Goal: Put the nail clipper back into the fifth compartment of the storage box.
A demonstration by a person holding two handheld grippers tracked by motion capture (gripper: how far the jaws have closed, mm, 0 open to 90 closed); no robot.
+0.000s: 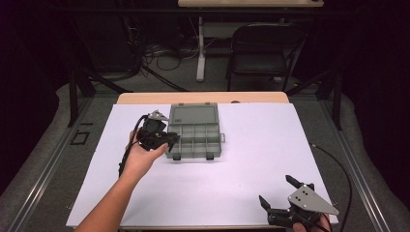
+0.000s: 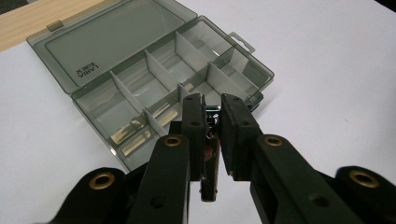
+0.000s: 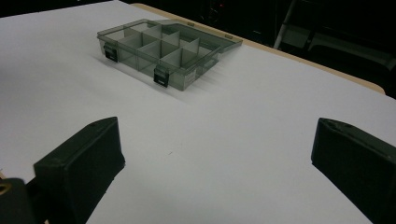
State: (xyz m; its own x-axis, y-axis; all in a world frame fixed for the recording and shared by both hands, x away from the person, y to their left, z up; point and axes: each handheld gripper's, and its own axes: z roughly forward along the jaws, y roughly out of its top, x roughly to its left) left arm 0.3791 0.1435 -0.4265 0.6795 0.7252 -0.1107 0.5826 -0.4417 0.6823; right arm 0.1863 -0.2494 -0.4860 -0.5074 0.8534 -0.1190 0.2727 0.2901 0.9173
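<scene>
Left gripper (image 2: 212,121): clamped on small metal clip (image 2: 210,154); stiff, light, prob. slippery, held mid-body.
Box (image 2: 154,79): just ahead, lid open.
Right gripper (image 1: 276,193): jaws apart.

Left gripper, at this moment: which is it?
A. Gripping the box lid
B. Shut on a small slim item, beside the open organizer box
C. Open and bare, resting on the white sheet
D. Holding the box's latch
B: the left gripper clamps a small slim item beside the open organizer box.

Raised lettering on the organizer box lid (image 2: 102,42) (upside down, small) is unreadable.
</scene>
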